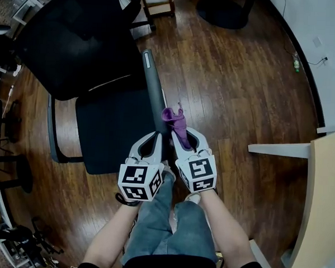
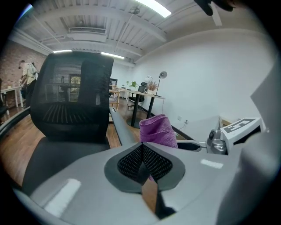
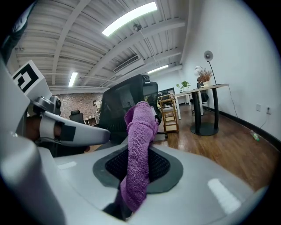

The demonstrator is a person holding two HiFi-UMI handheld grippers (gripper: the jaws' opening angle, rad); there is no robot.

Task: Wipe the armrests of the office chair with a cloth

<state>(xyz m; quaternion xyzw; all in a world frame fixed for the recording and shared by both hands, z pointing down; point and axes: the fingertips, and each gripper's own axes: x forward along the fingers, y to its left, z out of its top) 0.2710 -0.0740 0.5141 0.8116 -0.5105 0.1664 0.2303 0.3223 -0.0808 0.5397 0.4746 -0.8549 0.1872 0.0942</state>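
Observation:
The office chair has a black mesh back (image 1: 77, 42), a dark seat (image 1: 114, 130) and a long grey right armrest (image 1: 153, 90). My right gripper (image 1: 185, 136) is shut on a purple cloth (image 1: 176, 121), which sticks up from its jaws by the armrest's near end. From the right gripper view the cloth (image 3: 138, 149) hangs bunched between the pads. My left gripper (image 1: 156, 138) sits close beside the right one, over the armrest's near end. In the left gripper view, the pads (image 2: 131, 162) meet with nothing between them, and the cloth (image 2: 158, 129) and armrest (image 2: 120, 132) show beyond.
The chair's left armrest (image 1: 51, 130) runs along the seat's far side. A light wooden table (image 1: 320, 211) stands at the right, a round table base (image 1: 224, 10) and a wooden stool (image 1: 157, 1) at the top. The person's jeans-clad legs (image 1: 168, 220) are below the grippers.

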